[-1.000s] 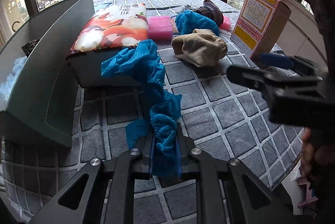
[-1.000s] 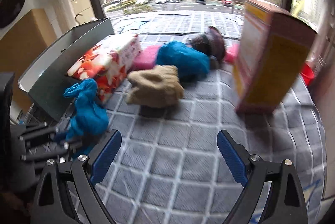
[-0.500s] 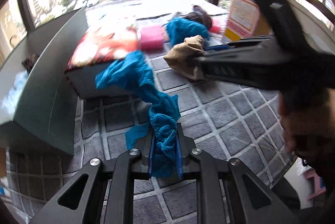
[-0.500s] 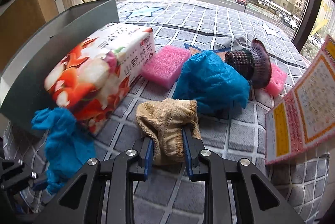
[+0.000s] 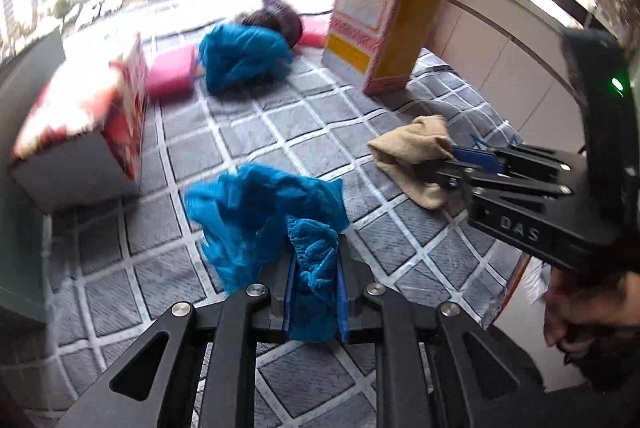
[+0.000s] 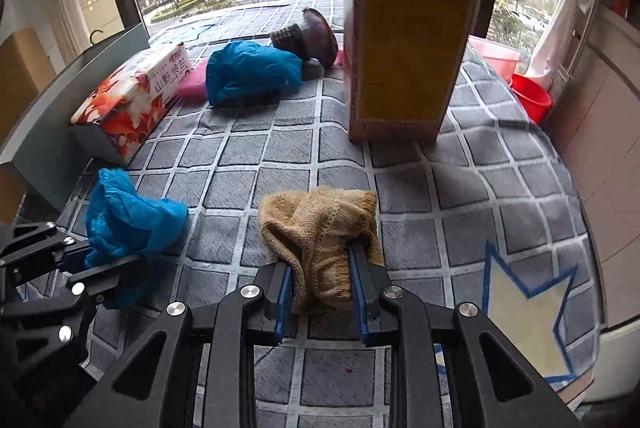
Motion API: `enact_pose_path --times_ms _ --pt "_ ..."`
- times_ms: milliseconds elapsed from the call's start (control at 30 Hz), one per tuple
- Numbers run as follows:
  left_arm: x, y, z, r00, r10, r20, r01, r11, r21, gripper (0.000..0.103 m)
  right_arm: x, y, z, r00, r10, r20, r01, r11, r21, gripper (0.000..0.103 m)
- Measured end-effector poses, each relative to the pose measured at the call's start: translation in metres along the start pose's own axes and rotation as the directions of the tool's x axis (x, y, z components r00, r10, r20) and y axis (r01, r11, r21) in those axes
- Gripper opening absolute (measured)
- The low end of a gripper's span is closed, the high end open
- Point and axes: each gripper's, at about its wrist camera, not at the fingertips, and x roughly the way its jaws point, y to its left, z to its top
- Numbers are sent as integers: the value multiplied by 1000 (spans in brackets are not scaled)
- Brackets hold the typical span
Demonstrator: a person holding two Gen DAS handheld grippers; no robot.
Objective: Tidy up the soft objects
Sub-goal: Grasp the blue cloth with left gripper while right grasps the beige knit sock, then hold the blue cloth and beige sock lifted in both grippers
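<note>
The right gripper [image 6: 320,292], spread wide over bare mat [image 6: 248,148] a second ago, is now clenching the tan sock [image 6: 320,228], lifted near the edge. The left gripper [image 5: 314,292] is still gripping the blue cover [image 5: 264,212]. The grey bin [image 6: 36,132], perhaps open-topped, is hiding its contents.

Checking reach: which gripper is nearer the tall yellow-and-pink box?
Right. The right gripper, shut on the beige knit sock, sits just before the box; the left gripper, holding a blue shoe cover, is farther off.
</note>
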Motion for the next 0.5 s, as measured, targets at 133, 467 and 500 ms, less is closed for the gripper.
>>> enact_pose_path --times_ms 133,467,500 --pt "0 15 -1 997 -76 -2 76 993 -90 21 4 5 -4 1000 -15 22 16 1000 -17 26" --pt "2 0 -4 999 44 17 -44 999 16 20 2 3 -14 997 -33 72 34 999 -13 27" --pt "2 -1 -4 999 51 18 -51 998 21 20 2 3 -14 997 -33 71 34 999 -14 27"
